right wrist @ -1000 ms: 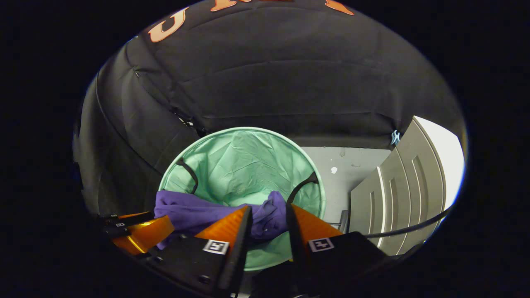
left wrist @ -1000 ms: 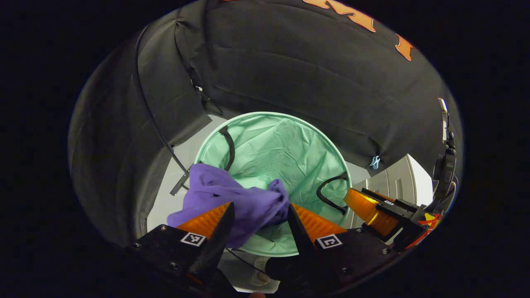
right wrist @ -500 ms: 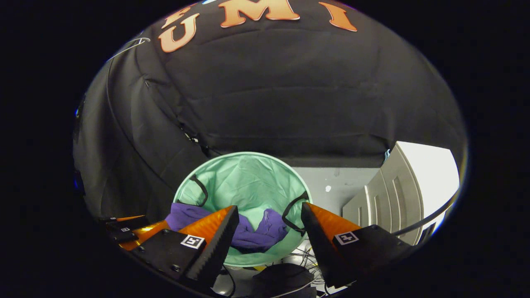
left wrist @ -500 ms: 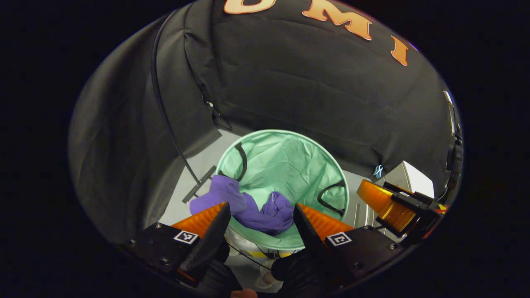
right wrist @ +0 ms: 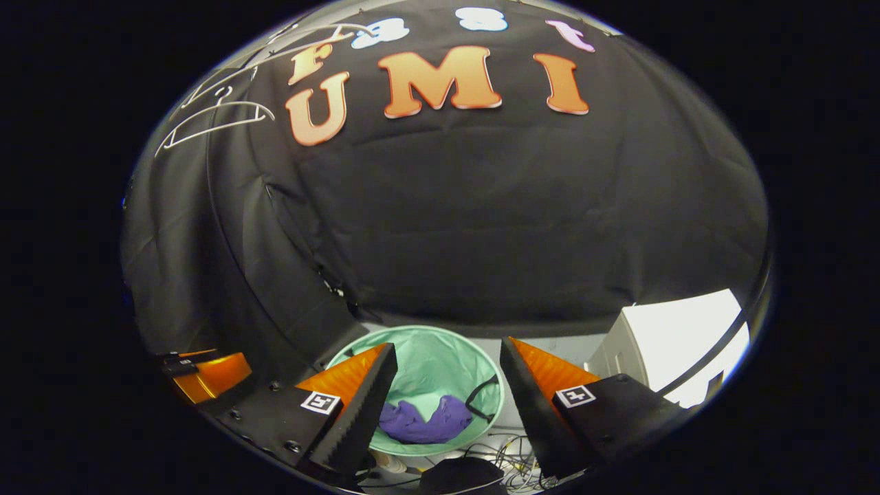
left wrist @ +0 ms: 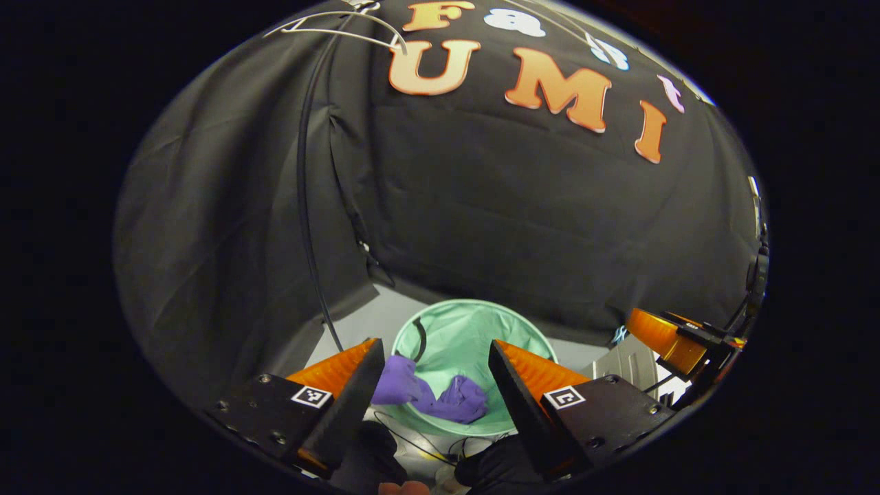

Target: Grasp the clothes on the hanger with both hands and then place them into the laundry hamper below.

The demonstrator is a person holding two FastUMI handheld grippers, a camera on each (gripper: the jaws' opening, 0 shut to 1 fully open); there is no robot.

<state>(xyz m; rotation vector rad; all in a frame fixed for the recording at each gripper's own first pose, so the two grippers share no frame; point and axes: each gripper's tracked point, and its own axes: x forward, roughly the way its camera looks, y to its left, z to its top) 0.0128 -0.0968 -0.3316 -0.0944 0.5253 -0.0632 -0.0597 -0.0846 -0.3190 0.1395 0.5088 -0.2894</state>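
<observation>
Looking down past my left gripper [left wrist: 434,375], I see its two orange fingers spread wide with nothing between them, and the mint-green laundry hamper [left wrist: 481,326] stands below and beyond them. The purple clothes [left wrist: 430,395] lie bunched inside the hamper against its near rim, one end riding up at the rim beside a black handle [left wrist: 419,340]. My right gripper [right wrist: 447,375] is spread just as wide and holds nothing; between its fingers the clothes [right wrist: 419,421] sit low in the hamper [right wrist: 440,361], near a second black handle [right wrist: 481,392]. Above the hamper, high on the black cloth wall [right wrist: 481,206], thin wire hangers [right wrist: 213,117] hang bare, as far as I can make out at that edge. Right of the hamper stands a white cabinet [right wrist: 680,337]; cables [right wrist: 495,454] lie on the floor at its near side.
</observation>
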